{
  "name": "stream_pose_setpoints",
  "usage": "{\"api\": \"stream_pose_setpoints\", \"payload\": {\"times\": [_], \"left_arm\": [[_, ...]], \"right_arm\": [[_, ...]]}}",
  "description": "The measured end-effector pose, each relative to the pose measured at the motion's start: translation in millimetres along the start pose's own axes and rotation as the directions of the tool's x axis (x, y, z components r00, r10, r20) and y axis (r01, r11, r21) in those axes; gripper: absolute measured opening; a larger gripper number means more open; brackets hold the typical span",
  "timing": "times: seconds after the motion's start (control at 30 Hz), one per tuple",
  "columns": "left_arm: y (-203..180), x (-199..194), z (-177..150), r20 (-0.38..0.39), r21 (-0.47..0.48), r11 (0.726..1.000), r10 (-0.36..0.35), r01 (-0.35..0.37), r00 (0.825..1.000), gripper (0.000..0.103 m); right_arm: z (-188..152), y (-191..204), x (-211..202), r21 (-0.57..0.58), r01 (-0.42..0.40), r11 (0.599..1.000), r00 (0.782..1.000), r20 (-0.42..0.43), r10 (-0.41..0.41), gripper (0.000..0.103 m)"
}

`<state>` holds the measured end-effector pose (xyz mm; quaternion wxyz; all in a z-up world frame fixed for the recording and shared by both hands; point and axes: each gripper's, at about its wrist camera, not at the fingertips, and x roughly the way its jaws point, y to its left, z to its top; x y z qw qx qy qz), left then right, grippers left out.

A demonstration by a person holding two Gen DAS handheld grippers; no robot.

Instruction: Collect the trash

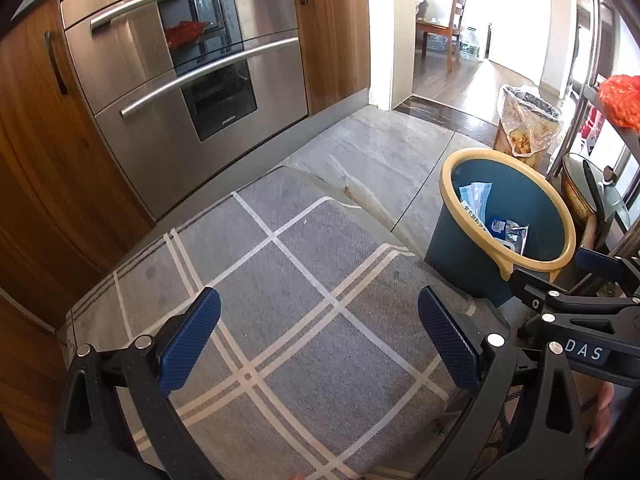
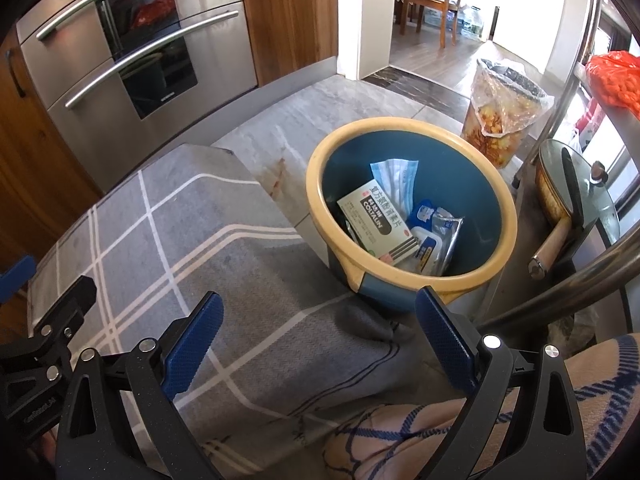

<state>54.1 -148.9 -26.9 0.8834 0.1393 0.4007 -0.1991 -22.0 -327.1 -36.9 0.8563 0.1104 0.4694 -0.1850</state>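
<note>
A blue bin with a yellow rim (image 2: pixel 320 152) stands on the floor at the mat's right edge; it also shows in the left wrist view (image 1: pixel 448 184). Inside it lie a white medicine box (image 2: pixel 374 224), a blue face mask (image 2: pixel 394 178) and a wet-wipe packet (image 2: pixel 438 236). My left gripper (image 1: pixel 320 336) is open and empty above the grey checked mat (image 1: pixel 280 280). My right gripper (image 2: pixel 320 344) is open and empty, just in front of the bin and above the mat (image 2: pixel 192 248).
A steel oven (image 1: pixel 180 80) and wooden cabinets (image 1: pixel 36 152) stand on the left. A second bin with a clear bag (image 2: pixel 500 112) stands behind the blue one. A pan with a glass lid (image 2: pixel 572 192) and a metal rack with a red bag (image 2: pixel 612 80) are on the right.
</note>
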Motion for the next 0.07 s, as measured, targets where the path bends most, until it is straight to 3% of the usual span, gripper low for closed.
{"api": "stream_pose_setpoints", "payload": {"times": [0.07], "left_arm": [[1.5, 1.0, 0.1, -0.007, -0.009, 1.000, -0.003, 0.003, 1.000, 0.098]], "right_arm": [[-0.2, -0.1, 0.2, 0.000, -0.001, 1.000, 1.000, -0.002, 0.001, 0.096]]}}
